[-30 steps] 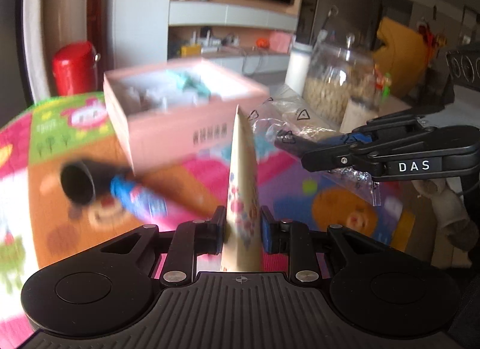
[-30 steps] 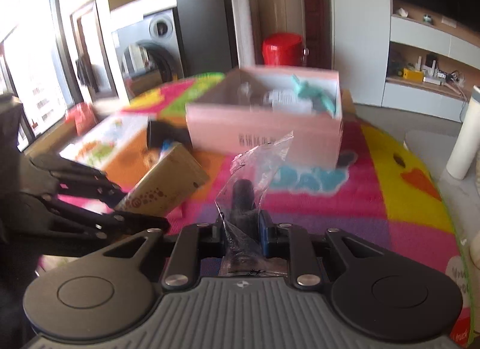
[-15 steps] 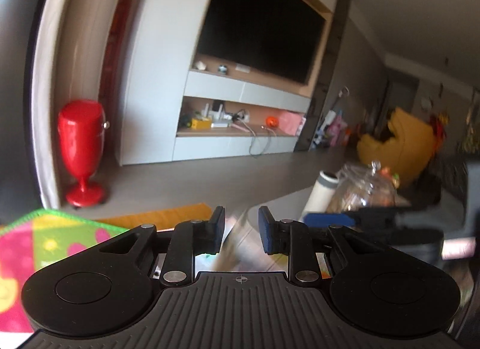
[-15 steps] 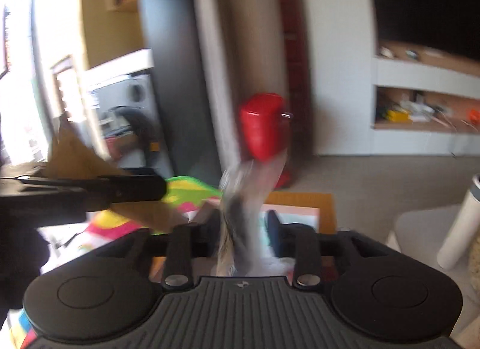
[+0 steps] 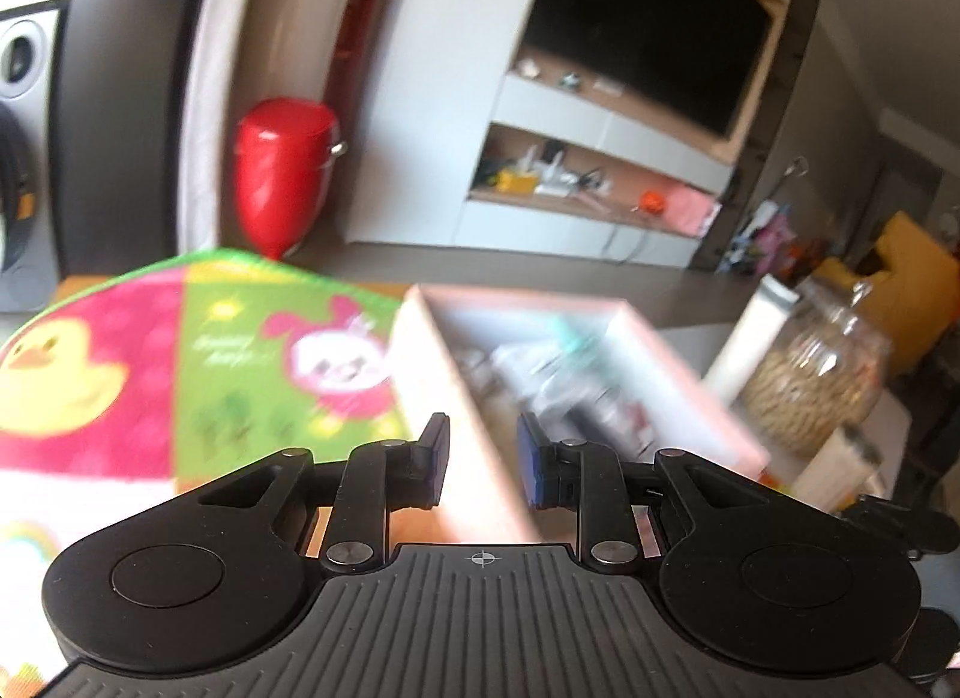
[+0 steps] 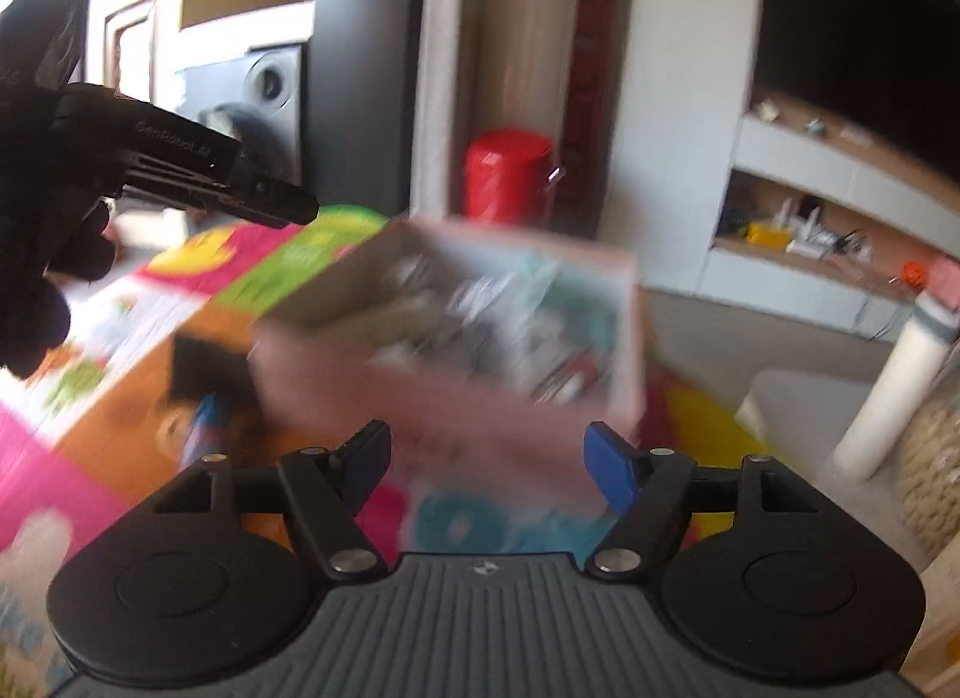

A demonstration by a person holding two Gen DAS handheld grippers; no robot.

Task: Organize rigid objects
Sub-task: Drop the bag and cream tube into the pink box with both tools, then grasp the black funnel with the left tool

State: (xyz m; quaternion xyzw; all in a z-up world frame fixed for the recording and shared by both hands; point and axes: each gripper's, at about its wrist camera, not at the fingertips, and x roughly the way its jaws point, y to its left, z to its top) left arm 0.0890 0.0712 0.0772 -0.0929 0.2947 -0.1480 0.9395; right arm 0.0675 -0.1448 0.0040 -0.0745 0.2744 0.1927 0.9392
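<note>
The open pink box (image 5: 672, 356) of small blurred items sat on the colourful play mat (image 5: 180, 350), ahead of both tools. My left gripper (image 5: 483, 461) had a narrow gap with nothing between its pads. My right gripper (image 6: 487, 467) was opening, empty.

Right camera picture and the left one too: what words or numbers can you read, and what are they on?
"GenRobot.AI": on the black side of the left tongs, in the right wrist view.
Writing on the green square of the play mat: too blurred to read.
Front of the pink box: any print is smeared by blur and cannot be read.
Nothing else can be read.
</note>
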